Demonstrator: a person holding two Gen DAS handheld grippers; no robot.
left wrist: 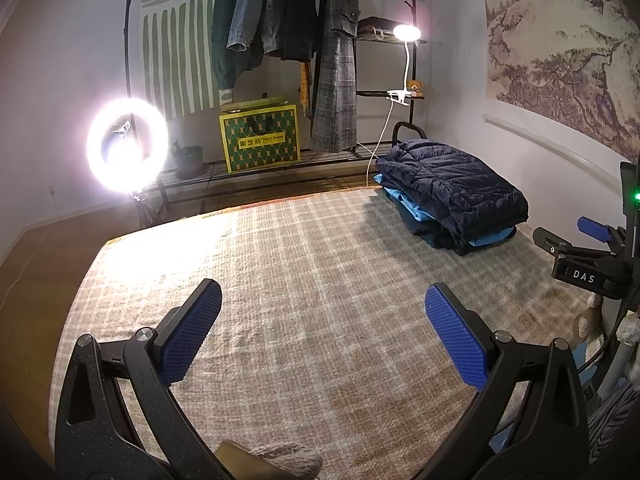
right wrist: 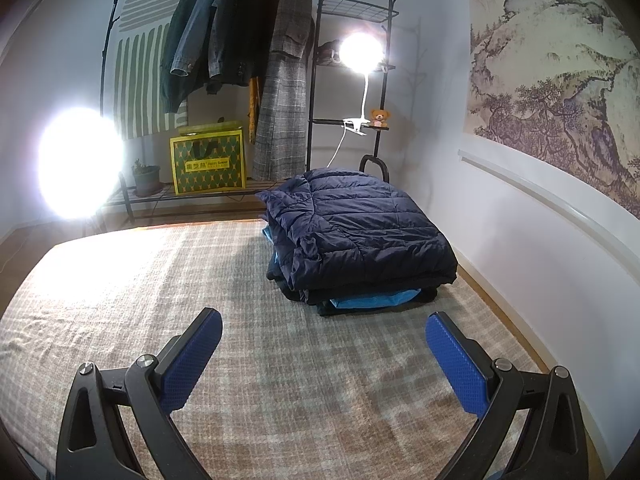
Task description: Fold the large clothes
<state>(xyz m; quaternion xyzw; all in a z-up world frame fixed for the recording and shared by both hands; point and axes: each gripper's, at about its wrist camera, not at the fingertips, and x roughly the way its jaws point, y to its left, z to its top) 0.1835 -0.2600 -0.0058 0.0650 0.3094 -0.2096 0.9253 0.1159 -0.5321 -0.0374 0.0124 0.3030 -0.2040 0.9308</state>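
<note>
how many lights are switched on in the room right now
2: a ring light on a stand at the left beside the clothes rack, and a clip-on lamp on the rack's right shelves. Others may be outside view.

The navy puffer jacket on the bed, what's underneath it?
Under the navy puffer jacket lie more folded clothes: a dark garment and a light blue garment poke out at the edges. How many pieces are stacked there is hidden by the jacket.

Home bedroom, coats on a clothes rack (right wrist: 280, 80), plaid bedspread (right wrist: 200, 300), landscape wall scroll (right wrist: 560, 80)
</note>
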